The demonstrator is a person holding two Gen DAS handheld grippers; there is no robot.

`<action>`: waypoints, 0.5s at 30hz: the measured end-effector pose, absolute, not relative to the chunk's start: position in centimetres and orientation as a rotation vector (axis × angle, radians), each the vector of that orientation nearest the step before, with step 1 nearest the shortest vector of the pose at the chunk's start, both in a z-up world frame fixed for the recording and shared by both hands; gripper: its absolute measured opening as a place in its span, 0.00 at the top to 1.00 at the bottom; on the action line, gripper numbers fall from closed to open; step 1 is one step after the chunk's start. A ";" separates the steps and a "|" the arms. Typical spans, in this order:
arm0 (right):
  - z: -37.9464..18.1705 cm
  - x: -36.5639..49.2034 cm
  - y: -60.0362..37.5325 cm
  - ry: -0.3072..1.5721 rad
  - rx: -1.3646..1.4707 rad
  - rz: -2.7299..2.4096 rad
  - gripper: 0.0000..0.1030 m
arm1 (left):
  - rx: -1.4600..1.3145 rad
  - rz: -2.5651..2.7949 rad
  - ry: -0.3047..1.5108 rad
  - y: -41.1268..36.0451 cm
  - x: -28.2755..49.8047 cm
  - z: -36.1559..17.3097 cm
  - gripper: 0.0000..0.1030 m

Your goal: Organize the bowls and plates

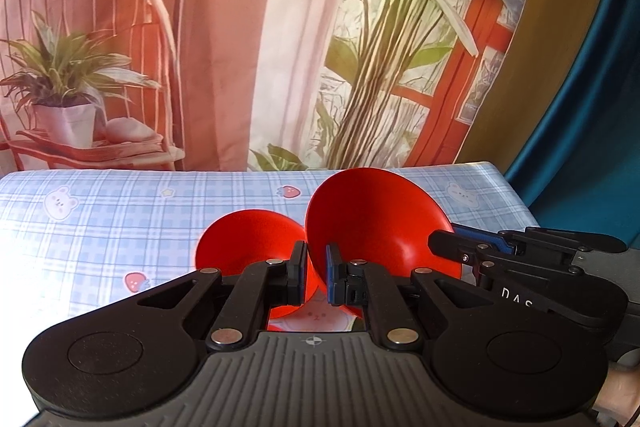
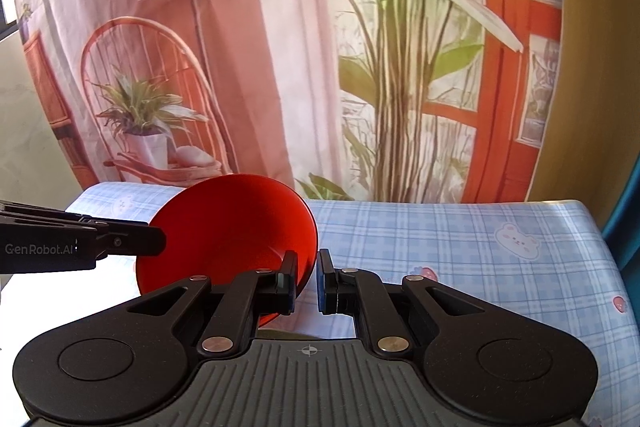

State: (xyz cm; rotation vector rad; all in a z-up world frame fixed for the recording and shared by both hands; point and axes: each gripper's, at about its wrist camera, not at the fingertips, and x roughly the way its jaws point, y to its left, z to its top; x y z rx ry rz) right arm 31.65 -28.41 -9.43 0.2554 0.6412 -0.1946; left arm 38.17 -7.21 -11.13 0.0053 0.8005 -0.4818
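Note:
A large red bowl (image 1: 380, 227) (image 2: 224, 235) hangs tilted above the table, held by both grippers. My left gripper (image 1: 316, 277) is shut on its left rim, which runs down between the blue pads. My right gripper (image 2: 307, 283) is shut on its right rim. In the left wrist view the right gripper (image 1: 436, 241) reaches in from the right onto that rim. From the right wrist view, the left gripper (image 2: 160, 239) enters at the left edge. A second, smaller-looking red bowl (image 1: 244, 243) lies just left, partly behind my left finger; I cannot tell whether it rests on the cloth.
The table carries a blue plaid cloth (image 1: 100, 227) (image 2: 460, 251) printed with bears and strawberries. A printed backdrop (image 1: 240, 47) of plants and a chair hangs right behind its far edge. A blue curtain (image 1: 580, 107) hangs at the right, past the table's corner.

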 end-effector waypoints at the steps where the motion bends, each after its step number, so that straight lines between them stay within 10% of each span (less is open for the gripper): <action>1: -9.4 31.6 -28.0 0.643 0.251 -0.192 0.91 | 0.001 -0.480 0.800 -6.8 38.0 -11.1 0.90; 15: -9.8 32.5 -22.2 0.693 0.194 -0.131 0.91 | -0.055 -0.431 0.820 -1.5 36.6 -12.4 0.90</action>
